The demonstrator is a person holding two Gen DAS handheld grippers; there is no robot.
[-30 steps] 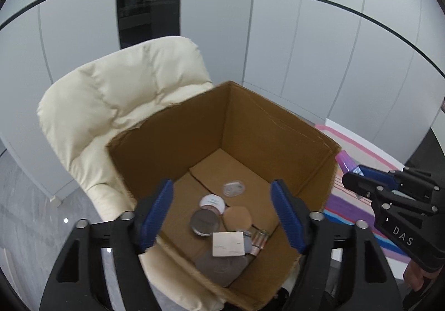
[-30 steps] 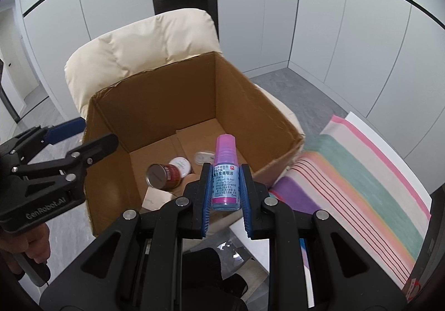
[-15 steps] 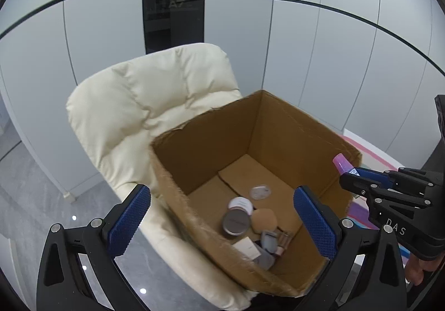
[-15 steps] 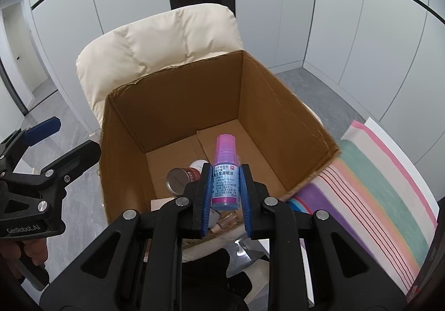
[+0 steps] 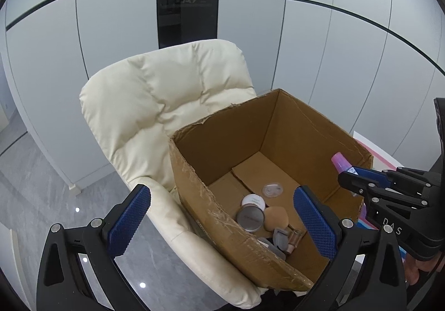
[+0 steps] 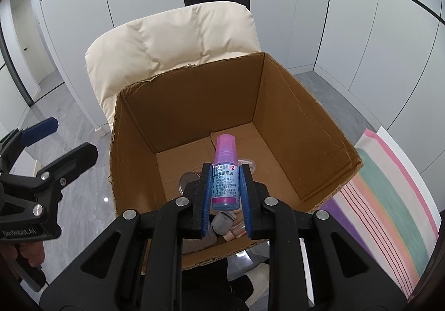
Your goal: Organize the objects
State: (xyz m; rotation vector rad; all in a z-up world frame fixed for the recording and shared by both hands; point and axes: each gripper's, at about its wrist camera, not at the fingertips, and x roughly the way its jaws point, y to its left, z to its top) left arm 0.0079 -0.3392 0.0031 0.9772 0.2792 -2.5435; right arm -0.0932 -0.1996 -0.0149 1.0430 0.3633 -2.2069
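Left wrist view: the left tongs [image 5: 221, 223] have just been opening and now gape wide with nothing between the pads, low in the frame. Lower right of centre sits the cardboard box [image 5: 294, 127] on a cream chair [image 5: 167, 105], with a round tin [image 5: 250, 218] and a sponge [image 5: 275, 222] inside.

Right wrist view: the right tongs [image 6: 224, 194] clamp a pink bottle [image 6: 224, 169] (blue label) at centre frame, in front of the box's open top. A striped cloth [image 6: 389, 199] lies at right.
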